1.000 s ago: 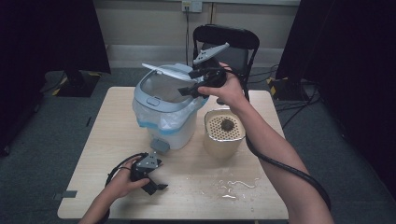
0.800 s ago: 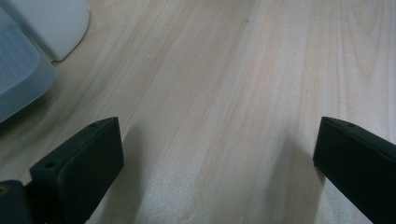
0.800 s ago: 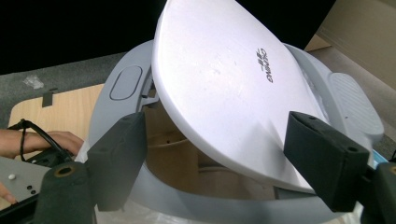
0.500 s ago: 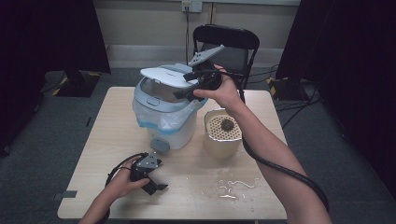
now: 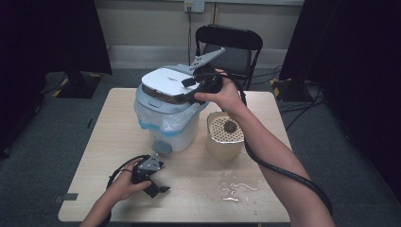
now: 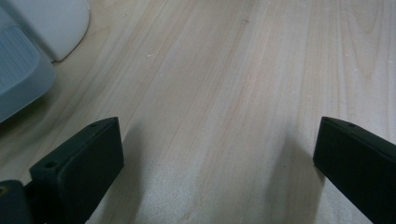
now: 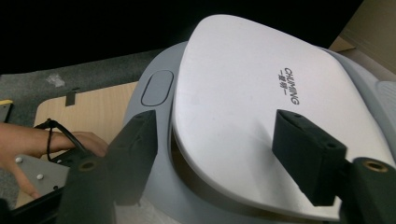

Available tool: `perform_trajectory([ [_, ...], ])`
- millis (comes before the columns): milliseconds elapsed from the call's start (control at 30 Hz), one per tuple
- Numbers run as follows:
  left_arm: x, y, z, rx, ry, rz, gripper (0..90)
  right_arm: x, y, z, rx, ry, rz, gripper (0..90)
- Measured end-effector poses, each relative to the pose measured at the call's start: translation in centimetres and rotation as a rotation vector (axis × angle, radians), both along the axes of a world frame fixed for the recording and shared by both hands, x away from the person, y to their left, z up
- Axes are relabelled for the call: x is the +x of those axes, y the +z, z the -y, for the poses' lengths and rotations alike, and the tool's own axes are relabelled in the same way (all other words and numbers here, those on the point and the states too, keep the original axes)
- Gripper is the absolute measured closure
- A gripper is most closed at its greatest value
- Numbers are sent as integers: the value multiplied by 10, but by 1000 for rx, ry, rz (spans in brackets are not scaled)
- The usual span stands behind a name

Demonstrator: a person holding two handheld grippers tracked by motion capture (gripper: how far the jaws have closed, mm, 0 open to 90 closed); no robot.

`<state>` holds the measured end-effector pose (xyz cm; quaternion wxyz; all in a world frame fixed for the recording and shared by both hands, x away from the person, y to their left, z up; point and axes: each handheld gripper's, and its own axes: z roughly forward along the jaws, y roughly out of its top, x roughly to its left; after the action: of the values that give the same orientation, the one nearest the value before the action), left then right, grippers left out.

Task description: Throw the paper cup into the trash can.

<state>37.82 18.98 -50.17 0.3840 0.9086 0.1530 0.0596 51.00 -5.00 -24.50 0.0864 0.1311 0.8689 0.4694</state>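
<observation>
A dark lump (image 5: 230,126) sits in the beige strainer pot (image 5: 225,147).

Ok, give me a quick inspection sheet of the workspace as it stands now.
Surface: wooden table, small wet smear near the front edge.
Job's things: white bin with plastic liner; lid nearly down, a gap still showing in the right gripper view.
Clutter: beige perforated container with a dark lump inside.
Grippers: right gripper open over the lid; left gripper open, low over bare table.
Cables: black cable along the right forearm.
Surroundings: black chair, grey carpet, dark curtains.
</observation>
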Motion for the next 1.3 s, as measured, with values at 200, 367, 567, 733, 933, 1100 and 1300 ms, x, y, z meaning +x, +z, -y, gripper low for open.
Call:
perform_trajectory([
  [200,0,0,0,0,0,0,9,1,-2,0,14,0,-13,460],
  [367,0,0,0,0,0,0,9,1,-1,-1,23,10,-34,522],
  [567,0,0,0,0,0,0,9,2,-2,-1,39,23,-69,627],
  [733,0,0,0,0,0,0,9,4,-4,-2,27,20,-80,731],
  [933,0,0,0,0,0,0,9,6,-6,-5,-16,-6,-66,799],
  [1100,0,0,0,0,0,0,9,8,-6,-9,-27,-23,-49,826],
  [1300,0,0,0,1,1,-1,9,10,-6,-12,-38,-43,-35,859],
])
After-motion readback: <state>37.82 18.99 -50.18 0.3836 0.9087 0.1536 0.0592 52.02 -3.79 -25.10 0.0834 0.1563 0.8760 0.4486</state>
